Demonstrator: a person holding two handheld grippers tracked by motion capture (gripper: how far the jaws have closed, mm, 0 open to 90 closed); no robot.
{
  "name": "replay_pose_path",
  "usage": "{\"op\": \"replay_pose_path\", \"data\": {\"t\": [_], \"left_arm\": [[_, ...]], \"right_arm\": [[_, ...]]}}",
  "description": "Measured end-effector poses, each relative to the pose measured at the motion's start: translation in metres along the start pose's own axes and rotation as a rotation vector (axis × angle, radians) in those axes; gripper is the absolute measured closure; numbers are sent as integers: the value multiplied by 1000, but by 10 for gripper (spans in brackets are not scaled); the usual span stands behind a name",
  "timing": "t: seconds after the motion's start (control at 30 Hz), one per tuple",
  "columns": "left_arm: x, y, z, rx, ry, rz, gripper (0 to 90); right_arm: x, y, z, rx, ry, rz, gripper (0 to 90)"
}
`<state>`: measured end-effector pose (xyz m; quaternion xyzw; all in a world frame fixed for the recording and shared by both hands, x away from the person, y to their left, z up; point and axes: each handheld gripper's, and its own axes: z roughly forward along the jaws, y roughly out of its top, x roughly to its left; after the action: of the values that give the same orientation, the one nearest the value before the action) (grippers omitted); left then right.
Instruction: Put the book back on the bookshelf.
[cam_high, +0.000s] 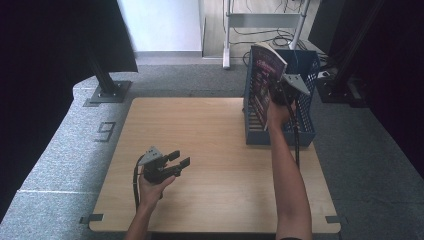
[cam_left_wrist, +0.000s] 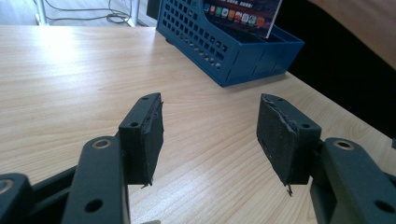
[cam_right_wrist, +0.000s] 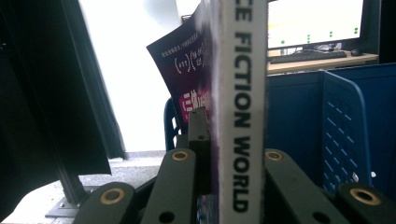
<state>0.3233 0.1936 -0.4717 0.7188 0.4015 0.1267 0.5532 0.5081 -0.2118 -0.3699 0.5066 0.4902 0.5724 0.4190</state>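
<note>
The magazine stands clamped by its spine between my right gripper fingers, just above the blue basket. I should keep it upright and lower it straight into the compartment below my fingertips. My left gripper rests half open and empty, well away over the table.

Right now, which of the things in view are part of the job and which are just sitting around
In use:
magazine, clamped upright in the right gripper
blue file basket, which the magazine stands in

Not in use:
left gripper, jaws open over the table
metal stand on the floor behind
black post base beside the table
</note>
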Motion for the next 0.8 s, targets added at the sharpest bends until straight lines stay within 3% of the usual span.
{"op": "replay_pose_path", "data": {"t": [0.3, 0.57, 0.8], "left_arm": [[1, 0, 0, 0, 4, -3, 413], [1, 0, -2, -3, 6, -1, 412], [4, 0, -3, -12, 16, -7, 414]], "right_arm": [[1, -12, 6, 6, 2, -3, 814], [7, -13, 7, 1, 4, -42, 814], [5, -16, 13, 0, -10, -35, 814]]}}
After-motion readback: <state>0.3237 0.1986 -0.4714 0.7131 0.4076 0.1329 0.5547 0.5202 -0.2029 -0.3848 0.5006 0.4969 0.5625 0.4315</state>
